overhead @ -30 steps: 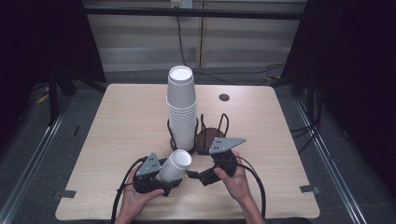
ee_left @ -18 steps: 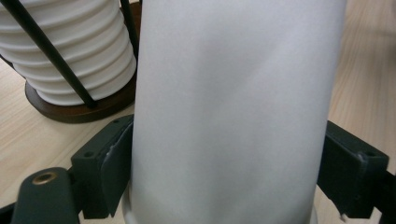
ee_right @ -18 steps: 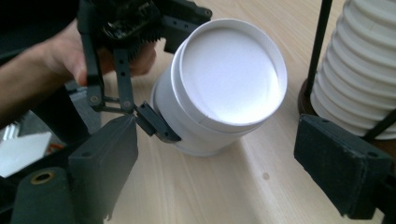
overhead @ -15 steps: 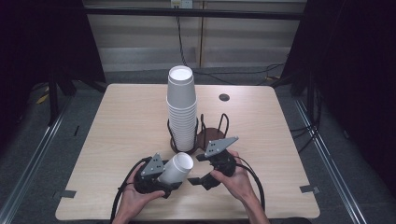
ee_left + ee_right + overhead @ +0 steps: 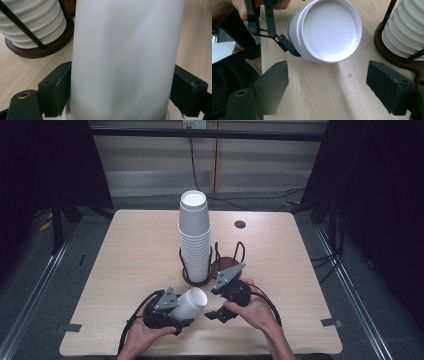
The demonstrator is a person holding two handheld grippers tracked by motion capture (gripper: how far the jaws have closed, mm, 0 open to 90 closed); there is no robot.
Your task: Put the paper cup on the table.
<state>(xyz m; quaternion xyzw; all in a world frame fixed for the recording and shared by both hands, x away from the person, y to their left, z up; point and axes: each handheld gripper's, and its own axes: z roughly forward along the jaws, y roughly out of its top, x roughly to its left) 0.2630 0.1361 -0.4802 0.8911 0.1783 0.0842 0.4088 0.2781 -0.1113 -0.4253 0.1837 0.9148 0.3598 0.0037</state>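
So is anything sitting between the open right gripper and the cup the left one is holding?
Nothing visible. In the right gripper view, bare table lies between the right gripper and the white cup, whose mouth faces it. The left gripper clamps the cup's sides; the cup stack in its holder stands off to one side.

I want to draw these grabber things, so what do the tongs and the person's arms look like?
Both are black. The left tongs and the right tongs each carry a grey three-cornered plate on top and trail a black cable towards the person. Up close, each has two chunky, blocky black jaws on thin bars with small holes, and a brass-coloured ring near the base. The forearms are bare, with no sleeves in sight.
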